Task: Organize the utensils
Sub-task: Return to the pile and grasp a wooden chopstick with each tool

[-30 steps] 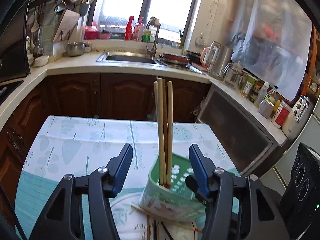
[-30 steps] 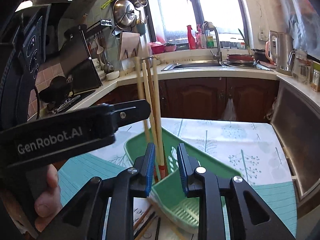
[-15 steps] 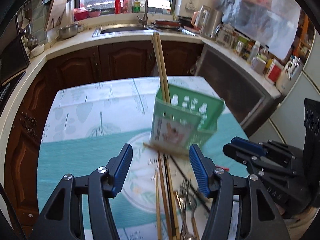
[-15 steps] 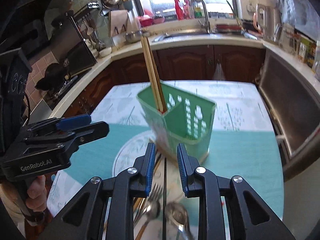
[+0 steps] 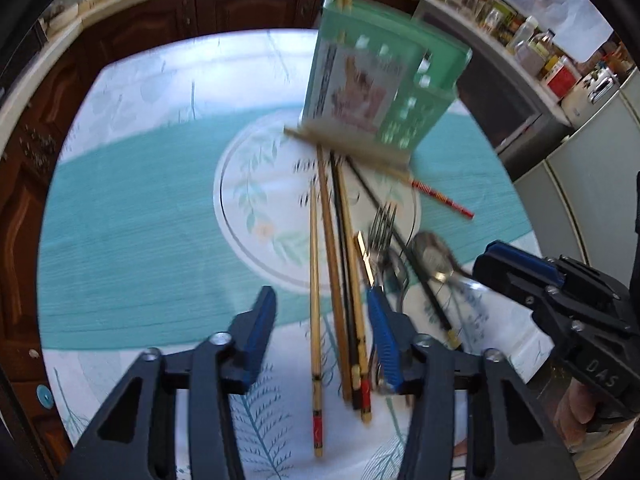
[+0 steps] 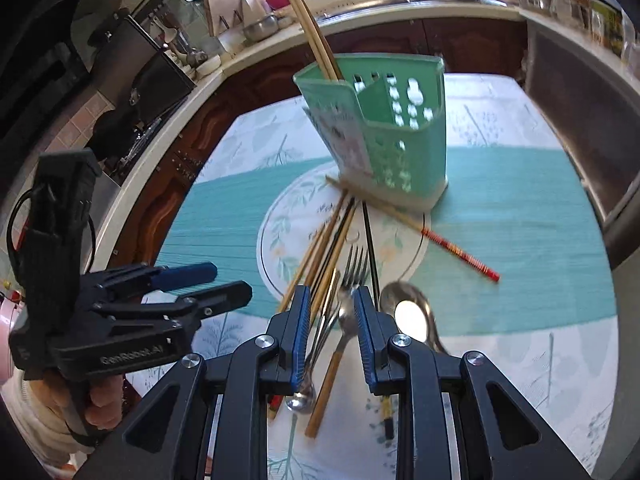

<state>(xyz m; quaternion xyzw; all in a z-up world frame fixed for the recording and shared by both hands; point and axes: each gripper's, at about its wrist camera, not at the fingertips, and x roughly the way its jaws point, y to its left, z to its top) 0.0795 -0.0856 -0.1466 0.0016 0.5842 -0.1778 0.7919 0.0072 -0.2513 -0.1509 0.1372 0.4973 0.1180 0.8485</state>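
A: Both grippers have pulled back and tipped down since a second ago; the green perforated plastic utensil caddy (image 6: 394, 128) now sits farther off, upright on the table.

B: And the loose pieces?

A: A bundle of wooden and black chopsticks (image 5: 340, 280) lies on the teal-and-white leaf-print tablecloth (image 5: 132, 232) in front of the caddy. A steel fork (image 6: 352, 276) and a steel spoon (image 6: 412, 312) lie beside it. One red-tipped chopstick (image 6: 460, 254) lies crosswise at the caddy's base.

B: The grippers?

A: The left gripper (image 5: 322, 332) is spread wide above the chopstick ends, holding nothing. The right gripper (image 6: 332, 332) is partly parted over the fork handle, also empty.

B: Anything in the caddy?

A: Wooden chopsticks (image 6: 316, 36) stand in its left compartment.
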